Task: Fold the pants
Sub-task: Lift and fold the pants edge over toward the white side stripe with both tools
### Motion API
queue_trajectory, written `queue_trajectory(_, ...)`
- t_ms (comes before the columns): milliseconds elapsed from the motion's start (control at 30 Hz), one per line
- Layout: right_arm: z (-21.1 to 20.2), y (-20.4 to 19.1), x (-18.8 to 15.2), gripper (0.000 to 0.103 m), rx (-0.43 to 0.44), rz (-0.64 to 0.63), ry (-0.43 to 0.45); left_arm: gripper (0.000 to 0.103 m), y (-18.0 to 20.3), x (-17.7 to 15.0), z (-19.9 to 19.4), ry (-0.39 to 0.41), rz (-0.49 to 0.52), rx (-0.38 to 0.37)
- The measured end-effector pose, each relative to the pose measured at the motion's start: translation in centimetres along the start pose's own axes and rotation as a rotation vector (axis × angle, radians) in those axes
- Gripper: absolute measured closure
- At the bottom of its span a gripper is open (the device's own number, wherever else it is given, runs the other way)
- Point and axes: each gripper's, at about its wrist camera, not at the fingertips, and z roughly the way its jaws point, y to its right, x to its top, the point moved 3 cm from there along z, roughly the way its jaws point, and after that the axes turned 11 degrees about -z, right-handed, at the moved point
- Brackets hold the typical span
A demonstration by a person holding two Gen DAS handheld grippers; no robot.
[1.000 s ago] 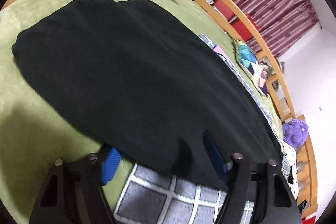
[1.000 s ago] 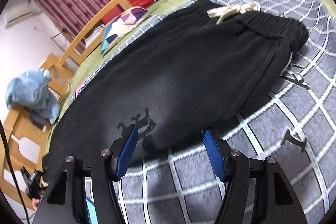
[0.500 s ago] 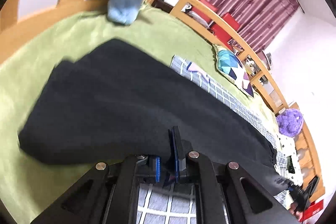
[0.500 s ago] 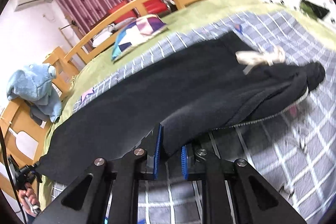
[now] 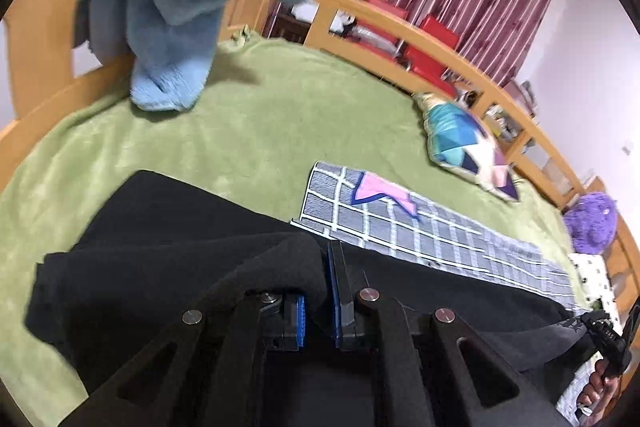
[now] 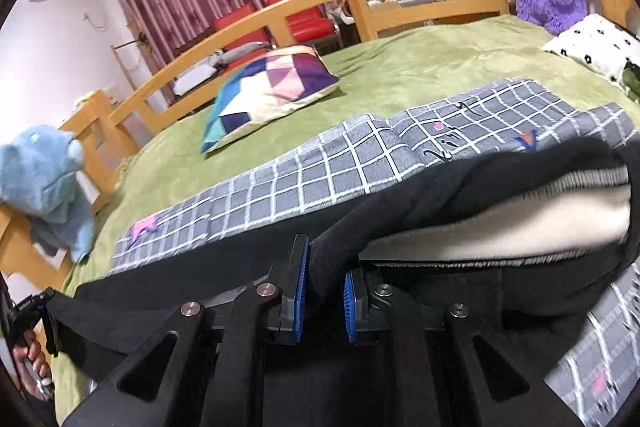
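Now your left gripper (image 5: 319, 293) and right gripper (image 6: 323, 277) each pinch the black pants' (image 5: 168, 267) near edge. Beyond lies bare green blanket (image 5: 280, 115), up to the wooden rail (image 6: 320, 3).

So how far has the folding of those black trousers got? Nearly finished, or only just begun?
Only just begun, I'd say. Done: both tools have a grip, the left tool and right tool each shut on the near edge of the black pants. In hand: that edge is lifted off the checked blanket, baring the pale lining. Left: laying it over and every further fold.
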Motion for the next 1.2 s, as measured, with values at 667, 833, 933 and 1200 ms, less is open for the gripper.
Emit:
queue_trajectory(667,-1.9,-4.8,-7.5,0.046,-0.030,-0.212,-0.033,0.019,-6.2,-5.9,-4.3,-0.037,0.122,0.207)
queue_trajectory(833,-1.9,-6.8,-10.4,0.046,-0.032,-0.262,-0.044,0.019,-7.2,-6.6,-0.5,-0.073,0.110,0.251)
queue_trajectory(933,-1.7,-7.3,-11.2,0.046,-0.016,-0.256,-0.047,0.022,-7.2,-6.0,2.6,-0.060,0.190,0.405)
queue_trajectory(1200,-2.6,-7.2,-11.7,0.046,-0.088,-0.292,-0.027,0.061,-8.7,3.6,1.3,0.159,0.116,0.412)
